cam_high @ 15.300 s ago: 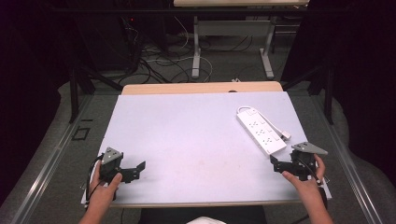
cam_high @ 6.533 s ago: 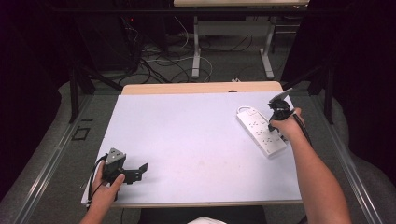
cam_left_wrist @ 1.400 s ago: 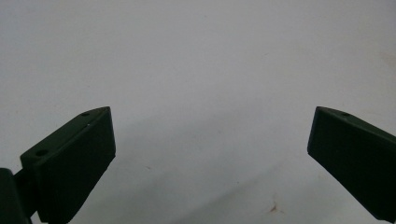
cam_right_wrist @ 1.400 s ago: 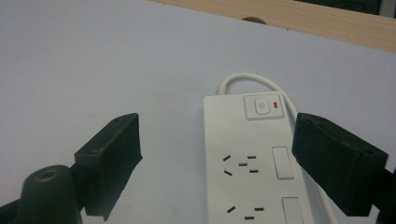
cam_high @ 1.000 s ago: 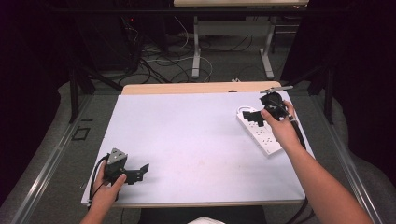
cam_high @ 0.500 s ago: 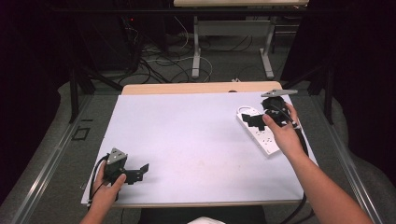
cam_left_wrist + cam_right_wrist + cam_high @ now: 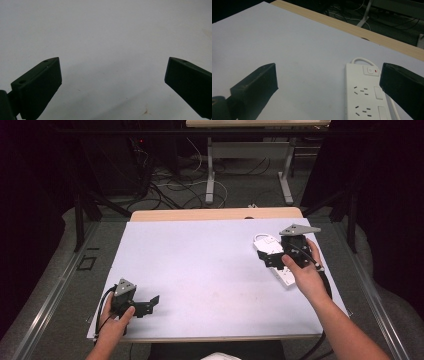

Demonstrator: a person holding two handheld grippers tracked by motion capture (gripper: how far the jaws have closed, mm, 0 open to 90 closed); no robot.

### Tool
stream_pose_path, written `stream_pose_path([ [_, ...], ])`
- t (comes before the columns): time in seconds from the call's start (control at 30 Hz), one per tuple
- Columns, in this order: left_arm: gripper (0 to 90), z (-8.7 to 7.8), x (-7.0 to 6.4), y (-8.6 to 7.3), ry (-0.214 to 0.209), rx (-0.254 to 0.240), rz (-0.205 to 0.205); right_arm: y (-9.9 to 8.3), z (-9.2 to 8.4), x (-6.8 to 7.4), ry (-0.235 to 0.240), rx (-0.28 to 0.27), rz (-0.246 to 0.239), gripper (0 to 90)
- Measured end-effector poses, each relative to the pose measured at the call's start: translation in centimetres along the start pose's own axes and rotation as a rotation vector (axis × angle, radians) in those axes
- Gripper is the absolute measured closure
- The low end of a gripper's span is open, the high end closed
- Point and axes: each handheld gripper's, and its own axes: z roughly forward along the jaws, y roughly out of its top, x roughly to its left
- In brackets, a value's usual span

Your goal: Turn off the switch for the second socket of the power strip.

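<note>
Dark floor strewn with cables (image 7: pixel 170 185) lay beyond the far edge of the table (image 7: pixel 210 265), whose top was pale grey-white with a wood-coloured strip along that far edge. Metal legs of another table (image 7: pixel 211 175) stood past the cables.

White power strip (image 7: pixel 272 260) lay on the table toward its far right corner. In the right gripper view, the power strip (image 7: pixel 364 95) showed a switch with a red light (image 7: pixel 372 71) at its far end, socket holes below, and a white cord (image 7: pixel 362 60) looping off that end.

Right gripper (image 7: pixel 270 259) was held over the power strip, jaws spread wide. In its own view the right gripper (image 7: pixel 328 87) had one jaw over bare table and the other beside the strip's switch end; whether it touched the strip could not be told.

Left gripper (image 7: pixel 150 304) sat near the table's near left corner, held in the left hand (image 7: pixel 115 320). Left gripper view showed the left gripper (image 7: pixel 112 80) with jaws far apart over bare table.
</note>
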Motion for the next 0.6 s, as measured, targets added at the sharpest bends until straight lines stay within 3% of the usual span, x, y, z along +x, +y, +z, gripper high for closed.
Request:
stream_pose_path([
  [0.4, 1.0, 0.0, 0.0, 0.0, -0.002, 0.000, 0.000, -2.2, -0.8, 1.6, 0.025, -0.023, 0.003, 0.0],
  [0.6, 1.1, -0.1, 0.0, 0.0, -0.002, 0.001, 0.001, -4.0, -0.8, 1.9, 0.041, -0.006, 0.005, 0.0],
])
